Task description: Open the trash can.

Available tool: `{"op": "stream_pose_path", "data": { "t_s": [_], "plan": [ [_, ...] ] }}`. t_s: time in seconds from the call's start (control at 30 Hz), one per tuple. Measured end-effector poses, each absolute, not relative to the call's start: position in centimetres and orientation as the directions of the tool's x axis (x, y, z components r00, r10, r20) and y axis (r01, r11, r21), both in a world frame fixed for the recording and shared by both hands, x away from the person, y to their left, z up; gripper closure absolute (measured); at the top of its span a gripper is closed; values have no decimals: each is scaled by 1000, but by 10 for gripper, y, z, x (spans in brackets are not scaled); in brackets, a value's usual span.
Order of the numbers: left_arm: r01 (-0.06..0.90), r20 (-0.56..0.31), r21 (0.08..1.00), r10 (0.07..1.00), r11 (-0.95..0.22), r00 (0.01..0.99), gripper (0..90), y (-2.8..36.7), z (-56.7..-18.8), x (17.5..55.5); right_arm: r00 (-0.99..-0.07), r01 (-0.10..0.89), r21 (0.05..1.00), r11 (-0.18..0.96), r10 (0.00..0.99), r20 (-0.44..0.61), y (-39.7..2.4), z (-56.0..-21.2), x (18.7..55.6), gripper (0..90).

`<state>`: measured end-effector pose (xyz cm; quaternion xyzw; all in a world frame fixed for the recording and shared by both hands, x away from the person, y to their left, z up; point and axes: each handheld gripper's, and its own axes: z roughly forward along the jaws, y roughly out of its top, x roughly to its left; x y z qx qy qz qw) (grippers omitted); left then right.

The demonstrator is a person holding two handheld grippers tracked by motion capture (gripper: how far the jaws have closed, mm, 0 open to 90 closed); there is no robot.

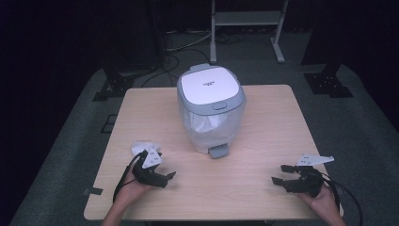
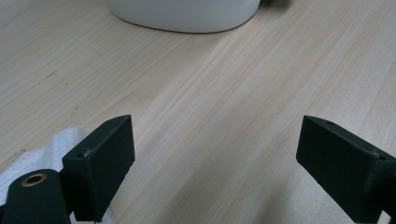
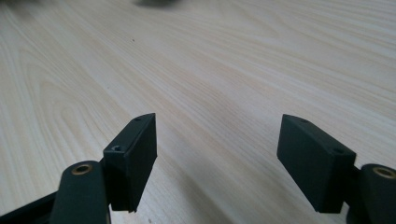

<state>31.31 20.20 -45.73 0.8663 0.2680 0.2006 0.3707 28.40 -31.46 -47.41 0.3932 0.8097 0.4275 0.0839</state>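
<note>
Lidded bin, white liner inside

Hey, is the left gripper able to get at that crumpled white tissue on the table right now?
Probably yes. The tissue lies on the bare table right beside the left gripper, whose fingers stand wide apart, and nothing covers it. It sits behind and to the side of the fingers, so the hand would have to turn toward it.

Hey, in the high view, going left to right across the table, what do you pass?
Left gripper with crumpled tissue just behind it → lidded bin → right gripper.
</note>
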Motion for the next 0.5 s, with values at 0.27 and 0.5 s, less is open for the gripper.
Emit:
{"op": "stream_pose_path", "data": {
  "t_s": [0.27, 0.5],
  "plan": [
    [306, 173, 724, 591, -619, 788, 104, 197, -461, 312, -692, 540, 777, 323, 695, 192, -311, -463, 285, 284],
    [302, 177, 721, 588, -623, 790, 104, 201, -460, 311, -727, 520, 765, 379, 667, 164, -303, -442, 289, 310]
  ]
}}
